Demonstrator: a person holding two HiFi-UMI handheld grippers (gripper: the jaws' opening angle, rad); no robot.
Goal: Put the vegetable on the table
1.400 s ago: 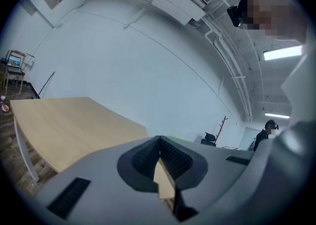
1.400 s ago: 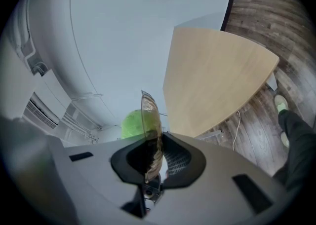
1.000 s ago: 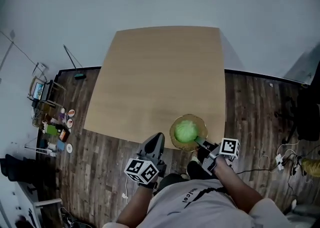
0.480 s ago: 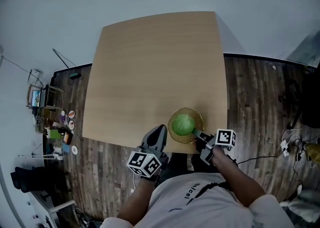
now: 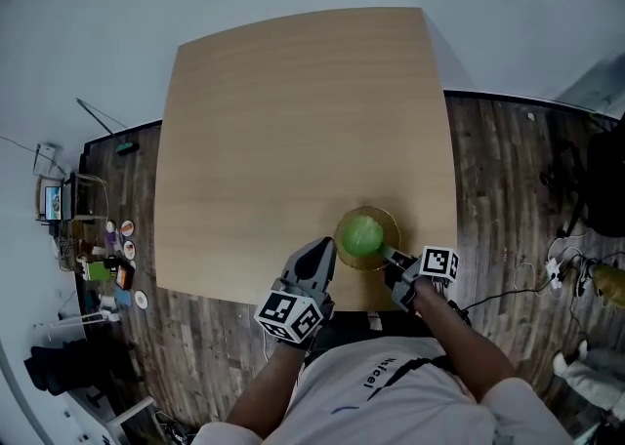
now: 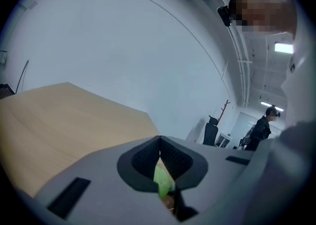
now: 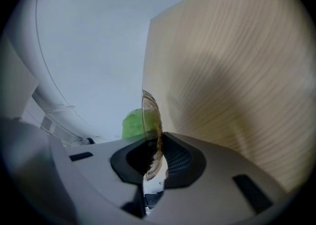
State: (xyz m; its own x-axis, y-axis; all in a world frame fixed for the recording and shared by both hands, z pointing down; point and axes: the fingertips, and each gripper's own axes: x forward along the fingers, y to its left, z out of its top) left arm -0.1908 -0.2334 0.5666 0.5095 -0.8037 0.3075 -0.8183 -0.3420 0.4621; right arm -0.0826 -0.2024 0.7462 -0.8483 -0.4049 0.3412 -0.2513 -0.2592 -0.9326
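A green leafy vegetable lies in an amber glass bowl at the near edge of the wooden table. My right gripper is shut on the bowl's near right rim. In the right gripper view that rim runs up from between the jaws of my right gripper, with the vegetable behind it. My left gripper is shut just left of the bowl, apart from it. In the left gripper view my left gripper has its pads together, and a bit of green vegetable shows below them.
Dark plank floor surrounds the table. Small clutter sits on the floor at the left, cables and a dark chair at the right. A white wall rises beyond the table. A person stands far off.
Both grippers have moved forward toward the table. The bowl with the vegetable now sits farther in over the table's near edge. The right gripper stays shut on the rim.
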